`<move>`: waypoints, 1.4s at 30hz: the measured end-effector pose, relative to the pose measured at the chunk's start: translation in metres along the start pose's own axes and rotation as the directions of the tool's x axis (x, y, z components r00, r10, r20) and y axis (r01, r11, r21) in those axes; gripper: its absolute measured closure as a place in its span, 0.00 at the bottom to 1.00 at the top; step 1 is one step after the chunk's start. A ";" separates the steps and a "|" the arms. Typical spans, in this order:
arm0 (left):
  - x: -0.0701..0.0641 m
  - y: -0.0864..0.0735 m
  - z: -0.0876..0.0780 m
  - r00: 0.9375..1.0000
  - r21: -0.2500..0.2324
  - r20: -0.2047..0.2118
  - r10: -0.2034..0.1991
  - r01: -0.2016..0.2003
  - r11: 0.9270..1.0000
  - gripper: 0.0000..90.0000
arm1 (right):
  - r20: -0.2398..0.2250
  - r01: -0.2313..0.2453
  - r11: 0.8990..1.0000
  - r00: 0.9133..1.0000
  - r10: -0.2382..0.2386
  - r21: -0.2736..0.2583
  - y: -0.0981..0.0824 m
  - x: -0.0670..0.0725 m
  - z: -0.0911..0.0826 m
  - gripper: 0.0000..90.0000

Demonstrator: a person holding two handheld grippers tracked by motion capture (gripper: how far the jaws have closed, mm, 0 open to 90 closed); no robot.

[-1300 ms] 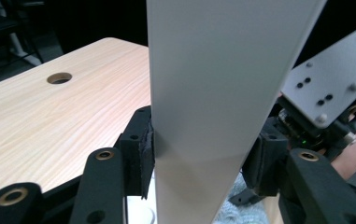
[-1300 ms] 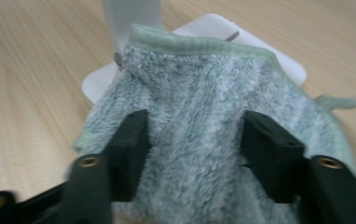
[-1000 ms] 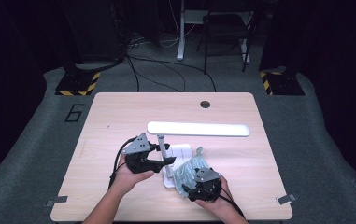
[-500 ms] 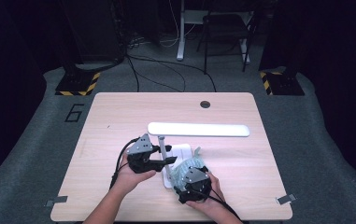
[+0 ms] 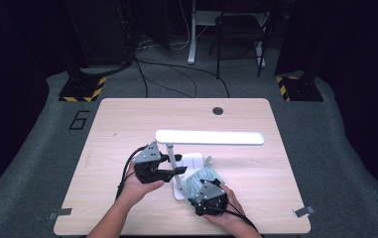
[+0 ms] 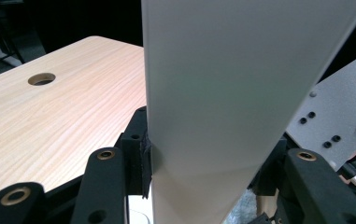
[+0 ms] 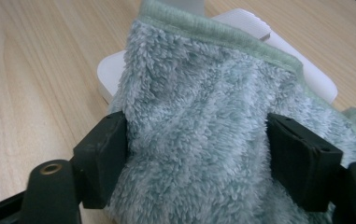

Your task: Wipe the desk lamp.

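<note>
A white desk lamp stands on the table, with a long flat head (image 5: 210,137), a thin stem (image 5: 173,157) and a flat white base (image 5: 192,159). My left gripper (image 5: 174,169) has just been closing and is shut on the stem (image 6: 213,93), its pad (image 6: 144,158) against the white surface. A fluffy pale blue-green cloth (image 5: 202,176) lies over the base (image 7: 112,70). My right gripper (image 5: 202,192) has just been closing, and its pads (image 7: 105,154) press on the bunched cloth (image 7: 199,135).
The wooden table (image 5: 127,124) has a round cable hole (image 5: 218,110) near its far edge. Dark floor, cables and chair legs lie beyond it. The right gripper's grey plate (image 6: 339,112) is close behind the stem in the left gripper view.
My right gripper has shifted slightly left toward the lamp with the cloth. The left gripper has stayed at the stem.
</note>
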State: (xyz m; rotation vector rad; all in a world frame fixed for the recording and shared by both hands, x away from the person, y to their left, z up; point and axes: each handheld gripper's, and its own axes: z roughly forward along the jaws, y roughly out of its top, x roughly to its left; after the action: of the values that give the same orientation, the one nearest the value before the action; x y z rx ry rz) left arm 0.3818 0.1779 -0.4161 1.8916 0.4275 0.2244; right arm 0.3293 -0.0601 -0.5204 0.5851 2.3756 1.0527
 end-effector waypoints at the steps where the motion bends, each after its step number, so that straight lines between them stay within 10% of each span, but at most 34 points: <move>1: 0.000 0.000 0.000 1.000 -0.002 -0.001 0.000 0.000 1.000 0.58 | -0.003 0.019 1.000 1.000 -0.019 -0.003 -0.001 -0.001 -0.001 0.32; 9: 0.001 0.000 0.000 1.000 -0.005 0.010 -0.008 0.008 1.000 0.58 | -0.014 0.059 0.998 0.998 -0.059 0.012 -0.008 -0.009 -0.011 0.46; 21: -0.001 0.001 0.002 1.000 0.002 -0.021 -0.006 0.006 1.000 0.58 | 0.004 -0.067 0.992 0.998 0.067 0.108 -0.023 -0.039 -0.034 0.68; 29: -0.002 0.001 0.002 1.000 0.003 -0.019 -0.013 0.013 1.000 0.58 | -0.008 -0.048 0.996 0.999 0.047 -0.076 -0.002 -0.009 -0.035 0.67; 36: -0.001 0.001 0.001 1.000 0.005 -0.011 -0.014 0.015 1.000 0.58 | 0.047 0.055 0.998 0.997 -0.053 -0.039 0.007 0.019 -0.005 0.60; 42: 0.000 0.001 0.003 1.000 -0.003 -0.007 -0.019 0.019 1.000 0.57 | -0.001 0.025 0.999 1.000 -0.025 -0.043 0.006 0.012 -0.003 0.47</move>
State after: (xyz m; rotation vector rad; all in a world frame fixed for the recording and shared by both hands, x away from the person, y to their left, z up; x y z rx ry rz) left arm 0.3827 0.1754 -0.4164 1.8833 0.4491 0.2186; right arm 0.3191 -0.0516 -0.5174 0.5373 2.3494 1.0911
